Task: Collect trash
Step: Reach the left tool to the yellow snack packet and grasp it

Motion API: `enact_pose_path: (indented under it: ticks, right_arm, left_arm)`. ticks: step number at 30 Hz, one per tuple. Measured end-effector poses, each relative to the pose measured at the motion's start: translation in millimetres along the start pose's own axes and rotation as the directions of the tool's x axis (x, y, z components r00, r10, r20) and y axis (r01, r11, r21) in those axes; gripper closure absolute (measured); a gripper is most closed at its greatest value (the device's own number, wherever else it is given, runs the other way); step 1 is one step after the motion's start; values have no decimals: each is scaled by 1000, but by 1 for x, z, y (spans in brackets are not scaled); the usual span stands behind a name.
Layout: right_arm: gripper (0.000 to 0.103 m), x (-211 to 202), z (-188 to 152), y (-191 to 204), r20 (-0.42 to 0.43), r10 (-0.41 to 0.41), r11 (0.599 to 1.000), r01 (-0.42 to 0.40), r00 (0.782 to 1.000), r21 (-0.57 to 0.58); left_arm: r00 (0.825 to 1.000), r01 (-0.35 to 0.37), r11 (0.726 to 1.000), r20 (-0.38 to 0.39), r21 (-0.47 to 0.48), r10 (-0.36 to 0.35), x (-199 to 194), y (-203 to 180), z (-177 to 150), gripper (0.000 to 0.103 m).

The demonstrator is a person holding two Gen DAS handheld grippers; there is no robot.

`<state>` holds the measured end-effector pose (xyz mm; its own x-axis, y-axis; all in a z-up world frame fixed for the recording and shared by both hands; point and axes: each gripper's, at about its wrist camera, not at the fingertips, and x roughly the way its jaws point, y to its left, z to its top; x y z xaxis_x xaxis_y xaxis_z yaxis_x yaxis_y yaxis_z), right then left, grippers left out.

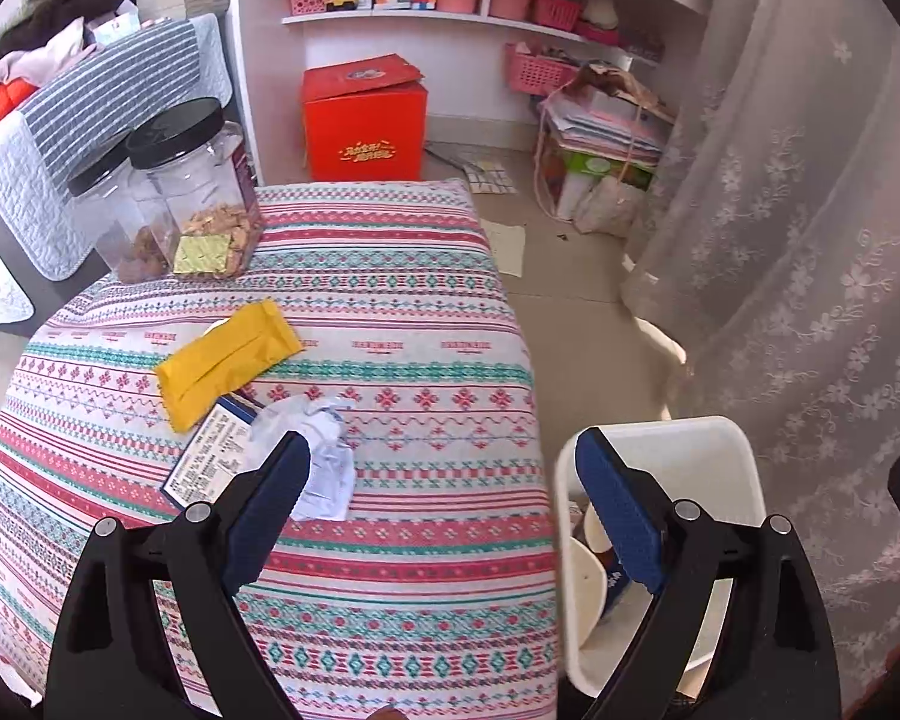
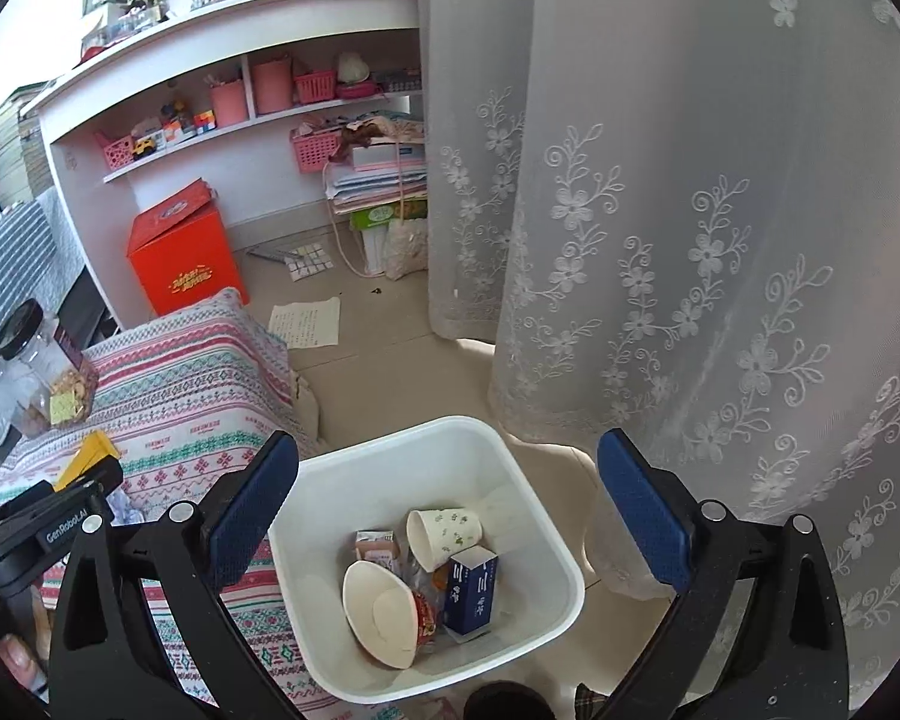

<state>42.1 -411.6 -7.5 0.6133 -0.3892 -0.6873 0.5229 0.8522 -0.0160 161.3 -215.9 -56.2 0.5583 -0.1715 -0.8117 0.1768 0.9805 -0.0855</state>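
On the patterned table [image 1: 390,312] lie a yellow packet [image 1: 228,360], a blue-and-white carton [image 1: 210,456] and crumpled white paper [image 1: 324,450]. My left gripper [image 1: 444,510] is open and empty, its left finger just over the crumpled paper. The white trash bin [image 2: 438,450] stands on the floor right of the table and holds a paper cup [image 2: 444,534], a paper bowl [image 2: 378,612], a blue box [image 2: 471,594] and wrappers. My right gripper [image 2: 450,510] is open and empty above the bin. The bin also shows in the left wrist view [image 1: 690,450].
Two clear jars with black lids [image 1: 198,192] stand at the table's far left corner. A lace curtain [image 2: 690,240] hangs right of the bin. A red box [image 1: 363,120], white shelves [image 1: 450,18] and a bag of papers [image 1: 600,150] are beyond. A paper sheet [image 2: 306,324] lies on the floor.
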Motion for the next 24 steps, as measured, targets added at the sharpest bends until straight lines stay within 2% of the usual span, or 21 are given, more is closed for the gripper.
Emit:
enact_pose_path:
  ticks: [3,6,9,12,17,21,24]
  right_arm:
    - [7,3,0,15,-13,15,1000,-15,1000,-22]
    - [7,7,0,27,-26,27,999,-28,999,-39]
    - [7,11,0,38,-43,46,997,-48,998,-53]
    - [7,15,-2,51,-56,64,995,-68,996,-74]
    - [7,21,-5,77,-82,90,988,-99,993,-115]
    - [7,25,-7,98,-104,107,982,-122,989,-146]
    - [7,27,-9,114,-121,121,974,-141,985,-175]
  left_arm:
    - [999,-40,999,-5,18,40,8,15,11,15]
    - [995,-90,992,-38,89,94,25,28,26,15]
    - [978,-155,964,-105,216,180,55,42,37,15]
    - [961,-211,949,-129,234,245,80,71,48,15]
    - [943,-180,964,-243,197,226,121,113,58,15]
    - [928,-181,956,-281,229,243,147,122,57,15]
    - [924,-172,956,-299,237,240,162,129,58,16]
